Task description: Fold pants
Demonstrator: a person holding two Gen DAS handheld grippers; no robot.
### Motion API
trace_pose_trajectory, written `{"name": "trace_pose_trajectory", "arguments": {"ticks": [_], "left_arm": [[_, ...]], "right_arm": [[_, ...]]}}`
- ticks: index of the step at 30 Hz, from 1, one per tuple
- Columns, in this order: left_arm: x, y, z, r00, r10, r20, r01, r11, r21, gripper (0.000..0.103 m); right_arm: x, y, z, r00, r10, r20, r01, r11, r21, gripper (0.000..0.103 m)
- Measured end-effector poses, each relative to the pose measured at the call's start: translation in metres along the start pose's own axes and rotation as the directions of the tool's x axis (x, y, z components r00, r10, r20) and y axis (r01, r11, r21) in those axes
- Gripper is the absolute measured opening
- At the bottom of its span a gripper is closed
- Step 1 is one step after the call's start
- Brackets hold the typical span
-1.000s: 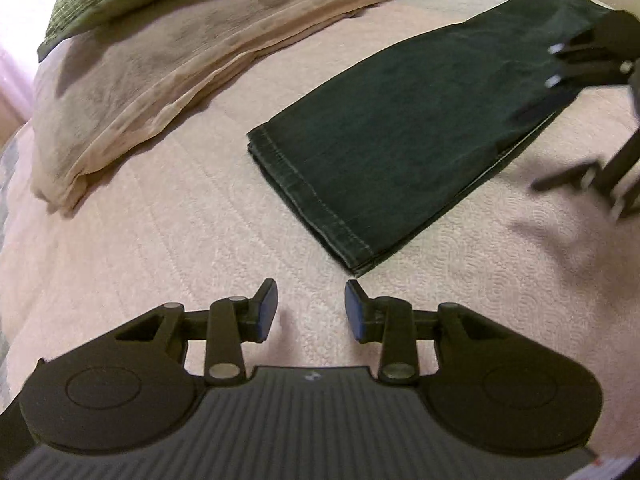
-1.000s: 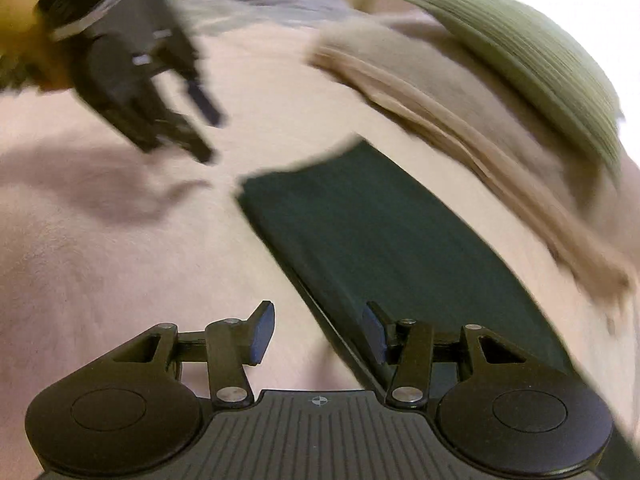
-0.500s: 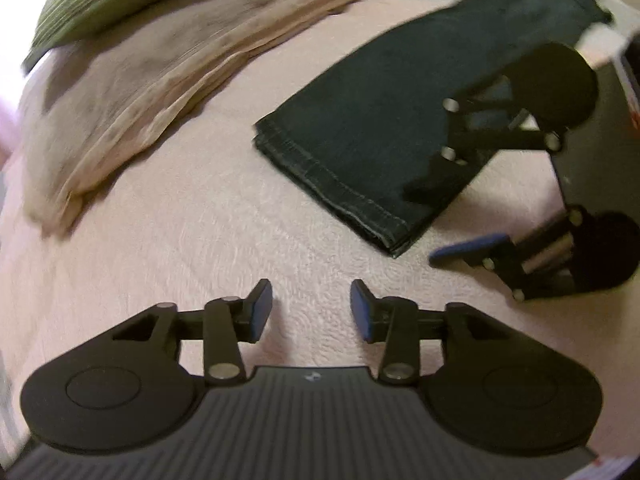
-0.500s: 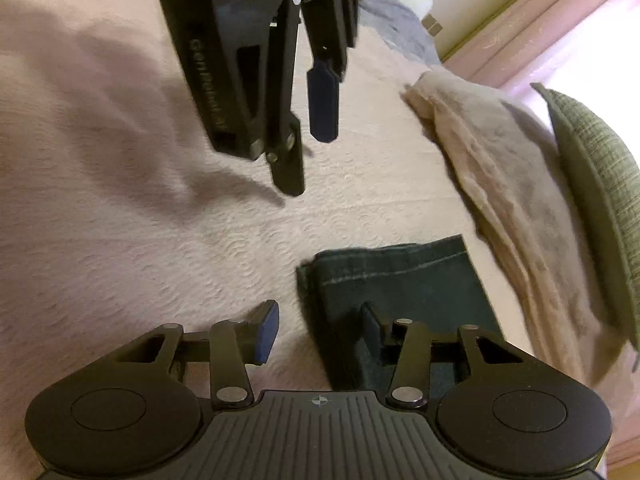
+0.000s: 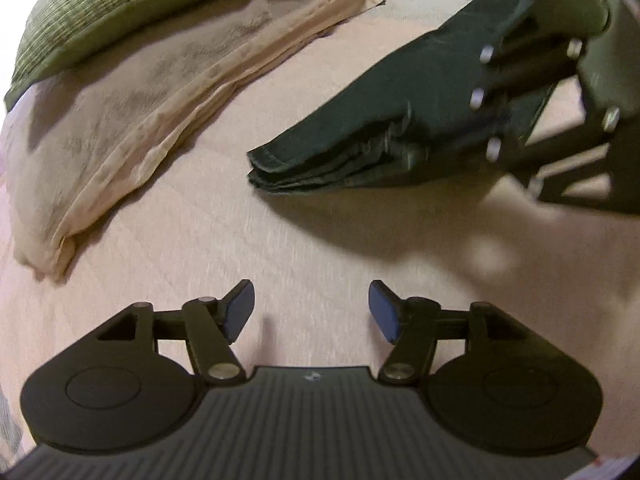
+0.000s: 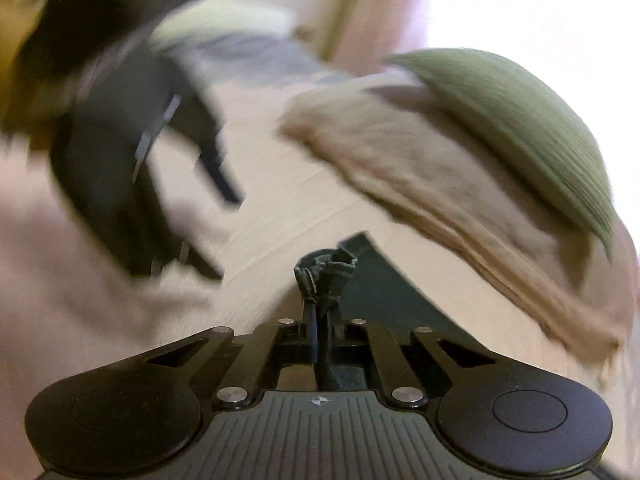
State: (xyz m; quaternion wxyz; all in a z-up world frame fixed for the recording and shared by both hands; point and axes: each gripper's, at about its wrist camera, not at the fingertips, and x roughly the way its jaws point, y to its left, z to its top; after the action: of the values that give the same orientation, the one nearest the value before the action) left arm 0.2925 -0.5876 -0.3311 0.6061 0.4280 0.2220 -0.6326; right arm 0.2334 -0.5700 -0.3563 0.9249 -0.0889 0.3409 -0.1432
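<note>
The dark green pants lie folded lengthwise on the pink bedspread, a long strip running from the far right toward the middle of the bed. Their hem end is lifted off the cover, with the stacked layers fanning apart at the edge and a shadow spread on the cover beneath.

The right tongs are closed tight on a bunched corner of the pants' hem; in the right wrist view the pinched cloth stands up just past the fingertips, stitching showing, while the rest of the leg trails away to the right and under the tool. From the left wrist view the right tongs come in from the right edge, blurred, meeting the cloth along its near long edge.

The left tongs hang over bare bedspread, near the hem end but clear of it. Their jaws are opening, and nothing is between the blue pads. In the right wrist view the left tongs show as a dark smear at the upper left, well apart from the held corner.

A folded beige blanket runs along the far left side of the bed with a green striped pillow resting on top of it. Between the blanket's near edge and the pants lies a broad open band of bedspread, and the stretch in front of the left tongs is likewise open.
</note>
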Motion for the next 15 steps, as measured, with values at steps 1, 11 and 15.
{"name": "trace_pose_trajectory", "arguments": {"ticks": [1, 11, 15], "left_arm": [[0.002, -0.002, 0.009, 1.000, 0.002, 0.001, -0.002, 1.000, 0.006, 0.059], [-0.007, -0.048, 0.174, 0.974, -0.029, 0.225, 0.009, 0.996, 0.093, 0.059], [-0.004, -0.087, 0.234, 0.957, -0.113, 0.267, 0.085, 0.990, 0.117, 0.061]], "right_arm": [[-0.006, -0.013, 0.004, 1.000, 0.006, 0.014, -0.007, 0.997, 0.078, 0.000], [-0.111, -0.192, -0.028, 0.973, -0.159, 0.166, -0.002, 0.715, 0.699, 0.000], [-0.174, -0.272, -0.108, 0.906, -0.405, 0.122, 0.100, 0.485, 0.869, 0.000]]}}
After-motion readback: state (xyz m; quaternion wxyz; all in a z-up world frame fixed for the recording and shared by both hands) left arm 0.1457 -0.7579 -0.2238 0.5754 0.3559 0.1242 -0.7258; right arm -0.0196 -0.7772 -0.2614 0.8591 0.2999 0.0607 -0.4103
